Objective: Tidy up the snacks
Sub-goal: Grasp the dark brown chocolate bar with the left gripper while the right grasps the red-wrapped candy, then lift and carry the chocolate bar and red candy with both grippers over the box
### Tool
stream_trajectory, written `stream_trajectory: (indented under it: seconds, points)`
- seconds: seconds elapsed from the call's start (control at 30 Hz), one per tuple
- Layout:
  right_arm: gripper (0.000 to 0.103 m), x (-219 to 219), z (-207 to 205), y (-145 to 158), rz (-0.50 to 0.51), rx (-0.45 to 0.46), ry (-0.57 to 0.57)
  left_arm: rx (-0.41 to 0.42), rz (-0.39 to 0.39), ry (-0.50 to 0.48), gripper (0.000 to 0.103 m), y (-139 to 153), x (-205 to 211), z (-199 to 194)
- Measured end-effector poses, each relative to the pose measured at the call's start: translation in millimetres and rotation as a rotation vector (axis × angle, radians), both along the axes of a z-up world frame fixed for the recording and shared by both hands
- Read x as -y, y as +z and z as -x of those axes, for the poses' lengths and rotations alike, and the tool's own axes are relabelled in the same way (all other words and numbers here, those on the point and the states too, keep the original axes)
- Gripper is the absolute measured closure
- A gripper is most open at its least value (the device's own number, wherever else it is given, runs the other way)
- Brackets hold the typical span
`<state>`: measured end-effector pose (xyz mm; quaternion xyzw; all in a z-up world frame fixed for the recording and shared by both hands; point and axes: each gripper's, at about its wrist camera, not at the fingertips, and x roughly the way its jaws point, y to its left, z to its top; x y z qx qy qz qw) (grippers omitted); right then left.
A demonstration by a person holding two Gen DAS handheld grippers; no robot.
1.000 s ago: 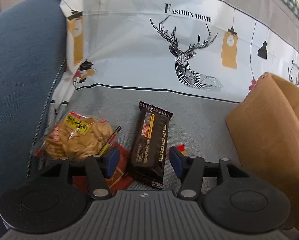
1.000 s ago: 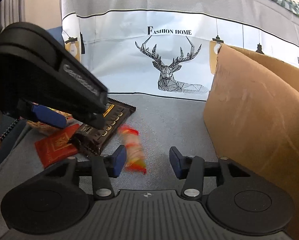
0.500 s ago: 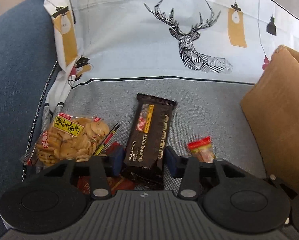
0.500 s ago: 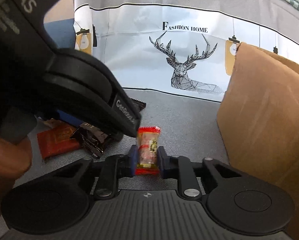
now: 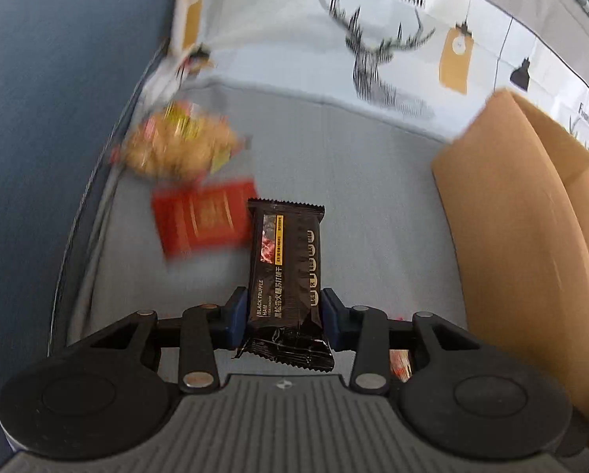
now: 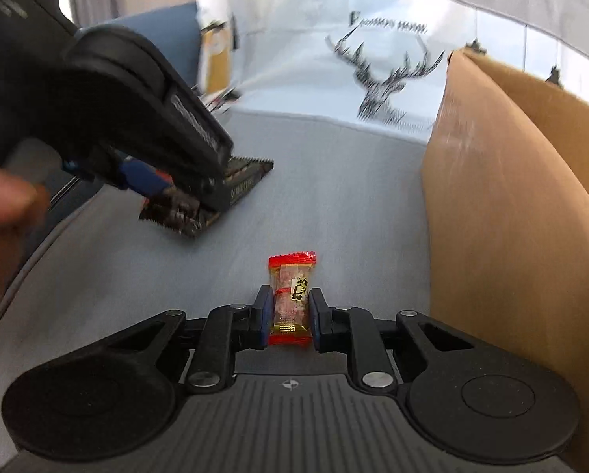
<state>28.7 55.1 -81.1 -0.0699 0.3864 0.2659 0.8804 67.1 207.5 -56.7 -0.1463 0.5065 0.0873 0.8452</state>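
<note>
My left gripper (image 5: pixel 283 315) is shut on a black cracker packet (image 5: pixel 286 264) and holds it above the grey cloth. A red flat packet (image 5: pixel 203 220) and a clear bag of golden biscuits (image 5: pixel 176 144) lie on the cloth beyond it to the left, both blurred. My right gripper (image 6: pixel 290 311) is shut on a small red-ended candy (image 6: pixel 291 295) and holds it above the cloth. The left gripper (image 6: pixel 188 175) with the black packet (image 6: pixel 239 185) shows at the left of the right wrist view. An open cardboard box (image 5: pixel 530 236) stands at the right; it also shows in the right wrist view (image 6: pixel 511 205).
A grey and white deer-print cloth (image 5: pixel 373 157) covers the surface and runs up behind. A blue sofa arm (image 5: pixel 38 118) rises at the left. A person's hand (image 6: pixel 2 197) holds the left gripper.
Both grippers have closed, the left on the black packet and the right on the candy, and both have lifted off the cloth. The red packet under the black one is now uncovered.
</note>
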Motion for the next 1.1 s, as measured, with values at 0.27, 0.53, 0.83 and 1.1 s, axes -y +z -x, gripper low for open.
stream_trajectory:
  seconds: [0.27, 0.53, 0.83, 1.1]
  points:
    - [0.084, 9, 53, 11, 0.02, -0.054, 0.078, -0.116, 0.078, 0.029, 0.06, -9, -5, 43]
    - [0.07, 6, 46, 5, 0.0, -0.065, 0.091, -0.128, 0.036, 0.032, 0.036, -13, 0, 37]
    - [0.068, 6, 44, 3, -0.012, -0.049, 0.079, -0.138, -0.042, 0.007, 0.028, -17, 16, 20]
    - [0.072, 7, 48, 5, -0.009, -0.036, 0.072, -0.139, -0.056, 0.001, 0.028, -17, 20, 19]
